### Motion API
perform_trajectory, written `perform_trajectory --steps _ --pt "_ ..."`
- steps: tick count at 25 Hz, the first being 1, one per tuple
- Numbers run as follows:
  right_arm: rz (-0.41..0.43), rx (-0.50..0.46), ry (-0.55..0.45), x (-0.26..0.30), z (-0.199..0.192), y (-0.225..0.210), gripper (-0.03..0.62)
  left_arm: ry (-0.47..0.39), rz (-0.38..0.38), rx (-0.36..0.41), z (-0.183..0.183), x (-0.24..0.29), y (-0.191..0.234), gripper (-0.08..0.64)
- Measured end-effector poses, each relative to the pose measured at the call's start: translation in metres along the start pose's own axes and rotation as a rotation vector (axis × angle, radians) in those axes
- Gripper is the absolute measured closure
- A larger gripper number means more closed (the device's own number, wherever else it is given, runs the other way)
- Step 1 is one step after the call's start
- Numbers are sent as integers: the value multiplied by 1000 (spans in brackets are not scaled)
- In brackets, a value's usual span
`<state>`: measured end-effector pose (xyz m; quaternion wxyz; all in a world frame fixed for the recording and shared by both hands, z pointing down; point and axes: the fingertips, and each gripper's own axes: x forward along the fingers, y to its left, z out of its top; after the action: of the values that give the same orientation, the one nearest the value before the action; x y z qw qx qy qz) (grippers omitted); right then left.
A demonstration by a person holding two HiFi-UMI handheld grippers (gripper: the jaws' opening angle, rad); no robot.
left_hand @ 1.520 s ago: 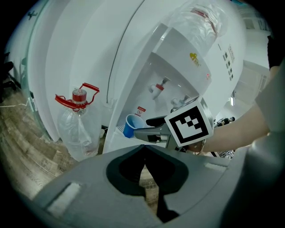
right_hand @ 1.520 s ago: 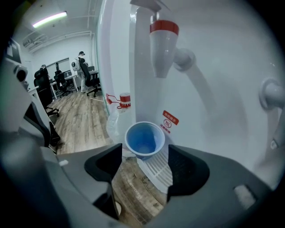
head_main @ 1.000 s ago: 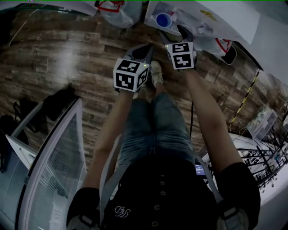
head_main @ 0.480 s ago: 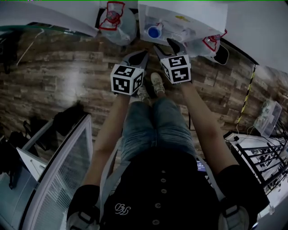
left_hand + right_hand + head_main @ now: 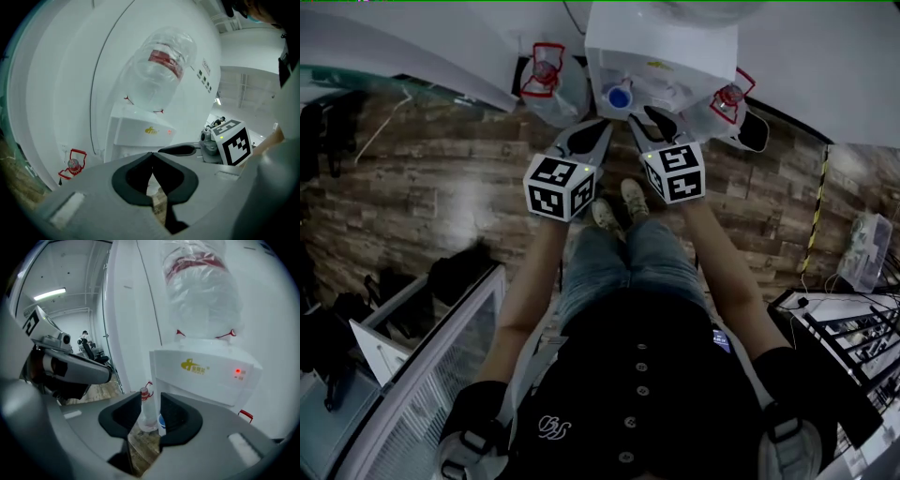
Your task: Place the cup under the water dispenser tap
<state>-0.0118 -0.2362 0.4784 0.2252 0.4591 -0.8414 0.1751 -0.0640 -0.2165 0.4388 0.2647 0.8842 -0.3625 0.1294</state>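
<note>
moved: both grippers have been lifted since the earlier frames, and the water dispenser (image 5: pixel 661 47) is now taken in more fully by the head view, straight ahead of the tips.
left gripper (image 5: pixel 151 158): jaws are seen pressed together at the tips, nothing caught between them.
right gripper (image 5: pixel 150 404): jaws have just been closing, but a gap is left and nothing is pinched.
blue cup (image 5: pixel 619 97): found low at the dispenser's front, just ahead of the tips and roughly between the two grippers; touched by neither. Only a blue sliver of it is caught in the right gripper view, past the right-hand jaw. Whether it's sat right under a tap can't be told tbh.
big bottle (image 5: pixel 164 65): clear, red label, seated neck-down on top of the dispenser, up above and ahead of both grippers.
left spare bottle (image 5: pixel 546 80): clear with a red handle, stood on the floor off to the left of the left gripper; also seen through the right gripper's gap.
right spare bottle (image 5: pixel 727 98): same kind, off to the right of the right gripper.
wood floor (image 5: pixel 441 187): spread out below both grippers.
</note>
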Motion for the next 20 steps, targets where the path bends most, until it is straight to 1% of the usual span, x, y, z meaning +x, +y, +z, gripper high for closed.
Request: perform_trajectory --steps 2,6,9,12,13,15,20 --pt "-3 -1 -19 -12 12 3 482 -24 -7 16 15 -6 -8 560" --pt "-11 -25 -57 -33 34 10 565 -59 -16 40 35 -15 -21 560" --pt "-9 -21 -83 -47 47 15 572 -72 -22 47 43 -23 -29 560" --pt "4 -14 -102 -60 59 18 574 -69 -31 77 48 -29 -37 561" --pt "8 -11 -109 -62 64 19 589 -69 -32 88 51 -31 -37 560" --pt "18 -2 -117 -65 73 20 592 -76 -29 96 57 -34 -37 561" --pt "71 -2 -126 -75 85 31 592 -68 -15 111 60 -40 -38 561"
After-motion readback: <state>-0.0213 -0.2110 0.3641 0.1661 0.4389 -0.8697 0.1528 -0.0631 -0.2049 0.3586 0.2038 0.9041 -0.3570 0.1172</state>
